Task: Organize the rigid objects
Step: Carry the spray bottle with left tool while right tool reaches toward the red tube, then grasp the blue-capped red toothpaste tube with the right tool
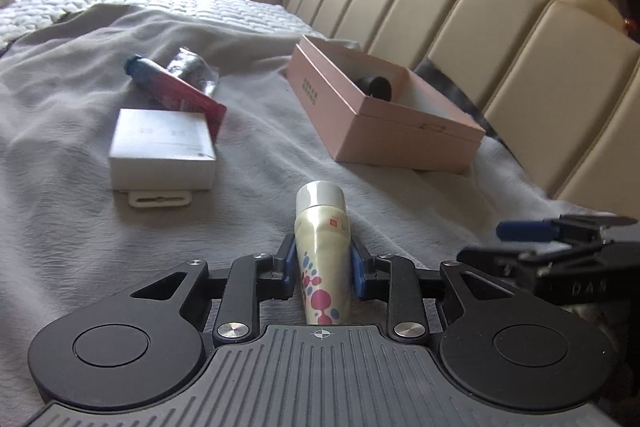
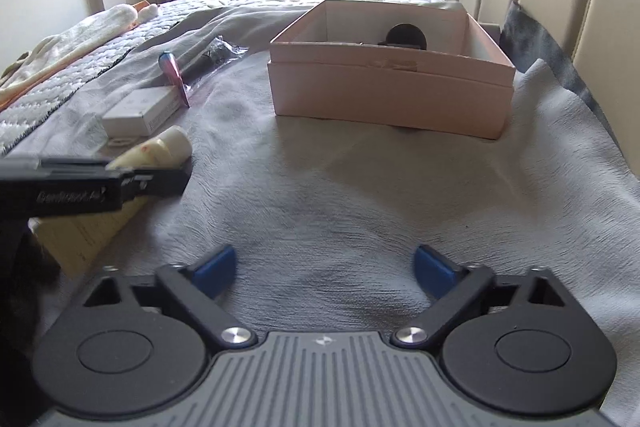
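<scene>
One cream tube (image 1: 322, 259) sits clenched in the left gripper (image 1: 322, 267) just above the grey blanket (image 1: 248, 163), so the carry to the pink box (image 1: 384, 107) wants a level, unhurried path while the empty, spread right gripper (image 2: 324, 271) keeps clear.

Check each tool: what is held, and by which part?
Left tool grips the cream tube around its middle, cap forward. Right tool is open, holding nothing.

Bed (image 2: 360, 207) with pink box (image 2: 390, 95), white box (image 1: 162, 149), red tube (image 1: 176, 89).
</scene>
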Demonstrator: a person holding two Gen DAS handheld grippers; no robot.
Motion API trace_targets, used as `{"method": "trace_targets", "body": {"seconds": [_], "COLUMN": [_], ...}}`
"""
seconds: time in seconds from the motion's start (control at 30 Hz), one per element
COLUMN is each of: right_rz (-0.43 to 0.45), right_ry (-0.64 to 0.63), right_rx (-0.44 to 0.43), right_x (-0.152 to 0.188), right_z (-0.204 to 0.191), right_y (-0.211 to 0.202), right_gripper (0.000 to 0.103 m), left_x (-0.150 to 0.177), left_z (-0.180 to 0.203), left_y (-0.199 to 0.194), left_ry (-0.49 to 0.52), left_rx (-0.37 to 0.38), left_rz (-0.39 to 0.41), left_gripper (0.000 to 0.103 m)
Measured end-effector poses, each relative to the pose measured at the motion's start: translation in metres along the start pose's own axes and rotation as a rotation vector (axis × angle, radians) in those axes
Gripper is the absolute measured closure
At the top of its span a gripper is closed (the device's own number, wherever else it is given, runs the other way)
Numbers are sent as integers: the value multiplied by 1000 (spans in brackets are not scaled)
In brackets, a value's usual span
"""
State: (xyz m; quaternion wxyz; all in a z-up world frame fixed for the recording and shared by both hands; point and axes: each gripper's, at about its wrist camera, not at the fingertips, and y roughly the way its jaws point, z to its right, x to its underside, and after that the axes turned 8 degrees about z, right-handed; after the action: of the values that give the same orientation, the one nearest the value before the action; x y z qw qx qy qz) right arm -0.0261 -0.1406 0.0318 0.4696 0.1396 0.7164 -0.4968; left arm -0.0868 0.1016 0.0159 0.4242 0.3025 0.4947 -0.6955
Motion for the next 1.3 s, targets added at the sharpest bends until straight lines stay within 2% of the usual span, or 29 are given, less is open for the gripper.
{"method": "trace_targets", "body": {"seconds": [0.07, 0.17, 0.27, 0.37, 0.5, 0.67, 0.7, 0.73, 0.77, 0.83, 0.9, 1.0, 1.17, 1.3], "right_rz": [51, 111, 118, 92, 41, -66, -94, -124, -136, -130, -118, -94, -57, 4], "right_ry": [-50, -187, -286, -279, -253, -303, -298, -290, -285, -324, -370, -363, -274, -254], "right_rx": [10, 13, -55, -99, -104, -1, -3, -16, -26, -29, -31, -63, -93, -79], "right_x": [-17, -53, -87, -119, -145, -148, -146, -144, -142, -141, -139, -141, -139, -123], "right_z": [-13, -54, -102, -140, -173, -196, -197, -197, -198, -204, -208, -200, -164, -126], "right_y": [-10, -9, 13, 51, 112, 189, 200, 207, 209, 203, 190, 160, 95, 31], "right_gripper": [20, 20, 20, 22, 41, 49, 56, 72, 75, 83, 85, 86, 87, 87], "left_x": [-4, -14, -21, -19, -13, -9, -10, -10, -10, -8, -6, -6, -7, -8], "left_z": [-11, -31, -52, -62, -65, -79, -81, -83, -83, -83, -82, -80, -64, -33], "left_y": [-17, -31, -32, -32, -39, -38, -39, -40, -41, -41, -39, -38, -40, -41], "left_ry": [-8, -64, -142, -164, -141, -193, -200, -206, -209, -209, -202, -186, -134, -57], "left_rx": [-2, -6, -7, 22, 37, 34, 38, 42, 43, 42, 39, 26, 11, 10], "left_rz": [33, 59, 74, 68, 67, 39, 43, 45, 47, 43, 35, 34, 27, 6], "left_gripper": [73, 73, 73, 73, 73, 73, 73, 73, 73, 73, 73, 73, 73, 73]}}
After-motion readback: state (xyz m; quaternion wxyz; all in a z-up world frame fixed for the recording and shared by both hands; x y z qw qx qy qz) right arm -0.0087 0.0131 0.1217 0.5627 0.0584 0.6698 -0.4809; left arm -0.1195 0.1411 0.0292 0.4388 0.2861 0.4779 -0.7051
